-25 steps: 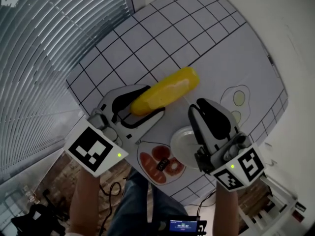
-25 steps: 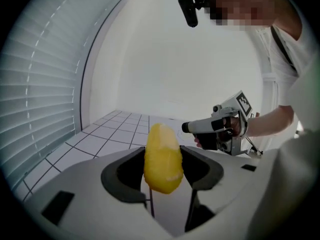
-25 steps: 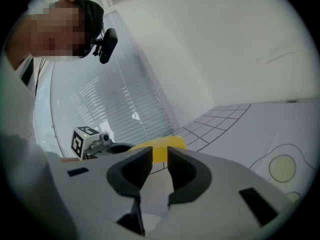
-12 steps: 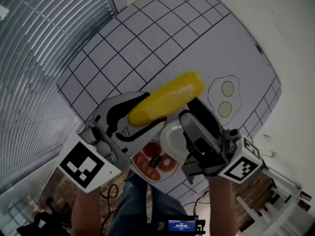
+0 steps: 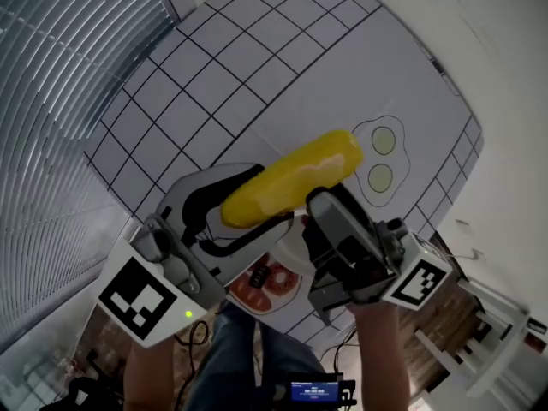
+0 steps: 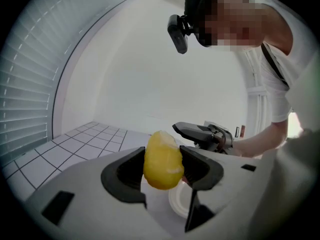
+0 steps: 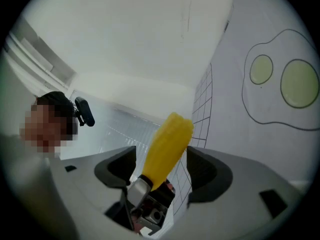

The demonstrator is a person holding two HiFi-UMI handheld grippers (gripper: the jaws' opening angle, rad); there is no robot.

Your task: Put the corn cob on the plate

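Most of what my head view takes in is the table (image 5: pixel 257 67), white with a black grid all over it, with slatted blinds (image 5: pixel 51 101) running along its left side. Next down in size are my 2 grippers, both up off the table and close together. My left gripper (image 6: pixel 162 161) is clamped on the corn cob (image 5: pixel 295 178), pads squeezing 1 end from both sides, so the rest of the cob sticks out past the jaws toward the far right. My right gripper (image 7: pixel 160 168) has its jaws opening and they're wide apart. The cob shows in the gap between them, but neither pad touches it. So the corn is in the air, carried by the left one only. Below it, mostly hidden by the 2 grippers, sits the small white plate (image 6: pixel 177 201). Smaller stuff: a fried-egg drawing (image 5: pixel 377 161) with 2 yolks just past the cob's far end, and a red food print (image 5: pixel 265 282) at the near edge.
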